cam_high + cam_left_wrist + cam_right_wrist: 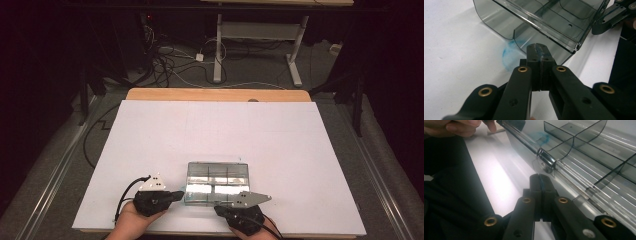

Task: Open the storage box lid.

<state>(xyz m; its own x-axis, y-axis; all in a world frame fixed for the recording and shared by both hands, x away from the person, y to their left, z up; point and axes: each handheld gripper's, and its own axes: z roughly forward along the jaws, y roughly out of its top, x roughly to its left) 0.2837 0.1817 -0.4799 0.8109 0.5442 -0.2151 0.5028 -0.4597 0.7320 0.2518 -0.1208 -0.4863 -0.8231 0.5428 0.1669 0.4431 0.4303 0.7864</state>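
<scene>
The clear divided box [217,182] lies at the table's [150,130] six o'clock edge, flanked by the left gripper [176,195] and right gripper [218,210], both pressed together empty, probably poised to handle it.

White board [220,130] covers surface; wooden edge [218,94] shows at board's far side. Grey carpet floor [60,150] around board, metal rails [47,180] either side. Beyond board: white desk legs [218,47], tangled cables [165,62], white socket [199,57]. Room dark, black curtains [50,40] left and right of board.
</scene>
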